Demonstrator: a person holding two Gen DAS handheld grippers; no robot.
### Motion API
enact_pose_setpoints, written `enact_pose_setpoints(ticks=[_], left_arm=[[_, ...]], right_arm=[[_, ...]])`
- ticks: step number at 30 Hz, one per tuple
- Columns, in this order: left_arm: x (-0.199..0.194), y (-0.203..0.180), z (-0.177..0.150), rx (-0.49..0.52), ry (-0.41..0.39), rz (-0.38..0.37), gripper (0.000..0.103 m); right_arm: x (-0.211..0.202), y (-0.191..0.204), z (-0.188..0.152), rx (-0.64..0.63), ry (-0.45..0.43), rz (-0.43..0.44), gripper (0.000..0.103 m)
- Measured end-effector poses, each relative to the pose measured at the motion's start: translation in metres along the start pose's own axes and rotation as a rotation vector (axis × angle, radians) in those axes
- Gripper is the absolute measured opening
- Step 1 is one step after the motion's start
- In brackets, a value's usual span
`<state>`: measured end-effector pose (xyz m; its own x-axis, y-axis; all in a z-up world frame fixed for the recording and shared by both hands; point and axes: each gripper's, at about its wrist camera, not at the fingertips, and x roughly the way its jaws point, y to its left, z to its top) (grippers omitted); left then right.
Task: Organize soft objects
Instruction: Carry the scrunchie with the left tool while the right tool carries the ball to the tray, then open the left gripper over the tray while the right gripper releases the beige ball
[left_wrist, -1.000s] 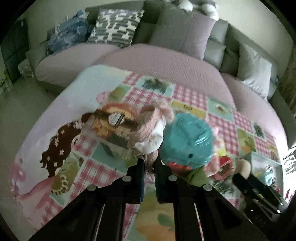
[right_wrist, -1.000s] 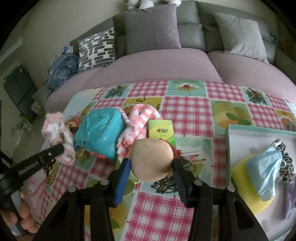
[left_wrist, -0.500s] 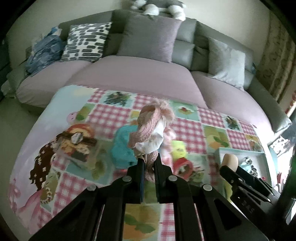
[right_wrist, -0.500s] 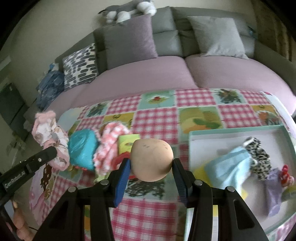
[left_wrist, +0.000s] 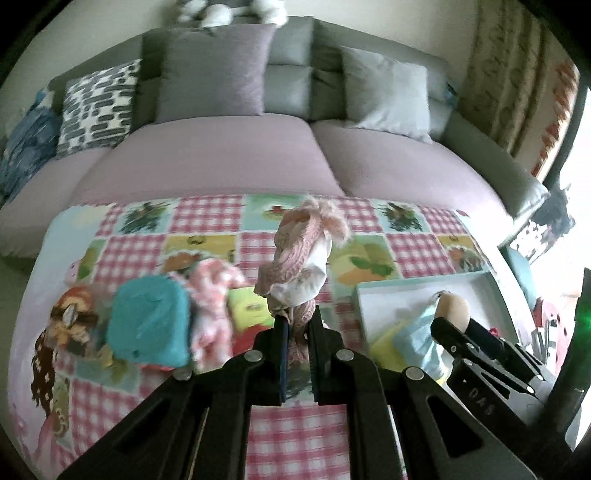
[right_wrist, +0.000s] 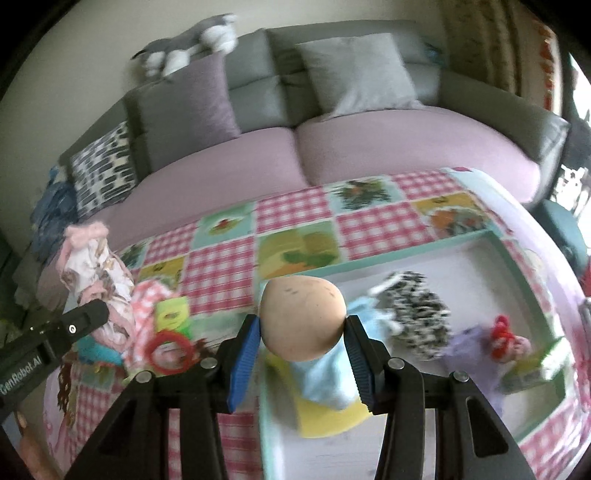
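My left gripper (left_wrist: 296, 325) is shut on a pink and white cloth bundle (left_wrist: 303, 254) and holds it up above the checked blanket (left_wrist: 207, 218). It also shows in the right wrist view (right_wrist: 92, 266). My right gripper (right_wrist: 301, 332) is shut on a tan soft ball (right_wrist: 301, 317) over the left edge of the teal-rimmed tray (right_wrist: 517, 254). The tray holds a light blue cloth (right_wrist: 325, 376), a yellow pad (right_wrist: 328, 417), a leopard-print piece (right_wrist: 417, 306), a purple piece (right_wrist: 469, 343) and a red item (right_wrist: 504, 332).
A teal soft block (left_wrist: 147, 325), a pink checked cloth (left_wrist: 210, 295), a yellow-green packet (left_wrist: 247, 310) and a red ring (right_wrist: 168, 350) lie left of the tray. The purple sofa (left_wrist: 229, 155) with cushions is behind. A plush animal (right_wrist: 188, 44) sits on the sofa back.
Both grippers have moved right with their loads. The right gripper with the ball is now over the tray's left part. The left gripper's bundle is nearer the tray.
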<state>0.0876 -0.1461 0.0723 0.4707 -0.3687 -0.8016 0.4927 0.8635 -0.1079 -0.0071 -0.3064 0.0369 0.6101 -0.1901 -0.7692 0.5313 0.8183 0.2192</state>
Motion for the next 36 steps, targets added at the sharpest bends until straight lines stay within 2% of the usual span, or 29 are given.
enact_pose_setpoints(ticks=[8, 15, 21, 29, 36], left_arm=[[0.031, -0.051, 0.008, 0.080, 0.029, -0.090, 0.010], [0.069, -0.079, 0.002, 0.131, 0.087, -0.124, 0.010], [0.095, -0.083, -0.002, 0.137, 0.108, -0.124, 0.010], [0.108, -0.091, -0.009, 0.145, 0.148, -0.191, 0.010], [0.116, -0.098, -0.016, 0.161, 0.185, -0.211, 0.010]], right_arm=[[-0.001, -0.041, 0.004, 0.067, -0.017, -0.110, 0.050], [0.001, -0.070, 0.003, 0.109, -0.018, -0.186, 0.050], [0.002, -0.086, 0.001, 0.142, -0.012, -0.215, 0.050], [0.004, -0.093, 0.000, 0.158, -0.014, -0.229, 0.050], [0.004, -0.097, 0.000, 0.170, -0.018, -0.247, 0.050]])
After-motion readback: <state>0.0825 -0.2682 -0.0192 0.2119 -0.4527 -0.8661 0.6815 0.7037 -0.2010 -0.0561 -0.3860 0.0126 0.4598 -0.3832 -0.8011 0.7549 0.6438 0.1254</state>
